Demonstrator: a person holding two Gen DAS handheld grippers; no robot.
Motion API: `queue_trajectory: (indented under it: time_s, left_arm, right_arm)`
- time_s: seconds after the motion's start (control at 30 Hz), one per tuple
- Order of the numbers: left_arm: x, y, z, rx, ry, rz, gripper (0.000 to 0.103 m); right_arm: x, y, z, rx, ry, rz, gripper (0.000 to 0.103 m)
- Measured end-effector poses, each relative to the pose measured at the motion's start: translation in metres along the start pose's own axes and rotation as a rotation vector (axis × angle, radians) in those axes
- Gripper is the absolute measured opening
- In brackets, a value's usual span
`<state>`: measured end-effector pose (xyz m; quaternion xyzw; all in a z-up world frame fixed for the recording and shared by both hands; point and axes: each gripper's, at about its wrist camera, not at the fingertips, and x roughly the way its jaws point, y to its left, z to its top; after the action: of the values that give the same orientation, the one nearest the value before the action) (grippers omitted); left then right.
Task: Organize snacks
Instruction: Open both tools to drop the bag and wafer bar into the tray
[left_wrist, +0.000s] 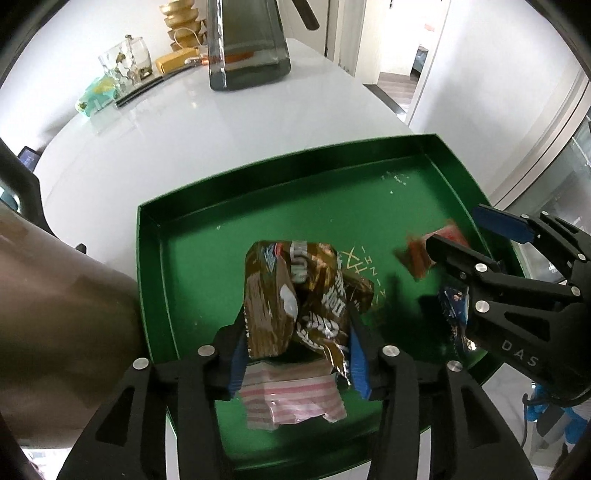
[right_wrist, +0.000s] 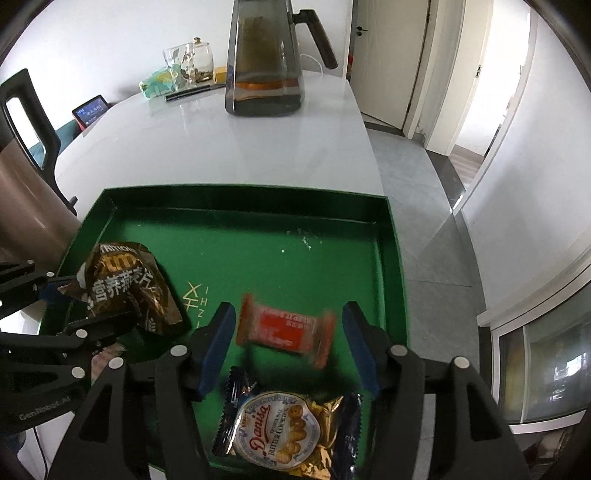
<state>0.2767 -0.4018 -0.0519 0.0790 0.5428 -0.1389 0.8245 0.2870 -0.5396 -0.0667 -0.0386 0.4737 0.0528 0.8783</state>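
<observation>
Two grippers are held over a green tray (right_wrist: 391, 236) on a white table (right_wrist: 221, 147). The brown oat packet (left_wrist: 295, 295) is seen between the left gripper (left_wrist: 297, 363) pads, apparently touching them, above a pink striped packet (left_wrist: 291, 398). The right gripper (right_wrist: 290, 350) is parted, the blurred orange packet (right_wrist: 288, 330) loose between its pads, a cookie packet (right_wrist: 284, 432) lying nearer.

both wrist views look steeply down, close, sharing the green tray (left_wrist: 443, 155).
</observation>
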Motion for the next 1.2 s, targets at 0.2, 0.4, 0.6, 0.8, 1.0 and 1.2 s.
queue_trajectory:
  time_s: [0.2, 0.4, 0.6, 0.8, 1.0, 1.2]
  left_arm:
    - [-0.017, -0.008, -0.003, 0.018, -0.042, 0.016, 0.045]
    - [-0.050, -0.025, -0.011, 0.056, -0.117, 0.024, 0.053]
    - [-0.084, -0.034, -0.023, 0.086, -0.169, 0.000, 0.054]
    - [-0.117, -0.041, -0.047, 0.119, -0.200, -0.024, 0.054]
    - [-0.144, -0.021, -0.091, 0.143, -0.185, -0.034, 0.054]
    - [-0.157, 0.053, -0.149, 0.086, -0.129, 0.028, 0.059]
  right_arm:
    - [-0.025, -0.008, -0.001, 0.032, -0.047, -0.007, 0.057]
    - [-0.060, -0.018, -0.008, 0.055, -0.094, -0.025, 0.058]
    - [-0.101, -0.022, -0.027, 0.062, -0.122, -0.045, 0.058]
    - [-0.137, -0.015, -0.050, 0.063, -0.126, -0.051, 0.059]
    - [-0.169, 0.013, -0.078, 0.032, -0.119, -0.018, 0.059]
    - [-0.190, 0.085, -0.100, -0.073, -0.104, 0.107, 0.059]
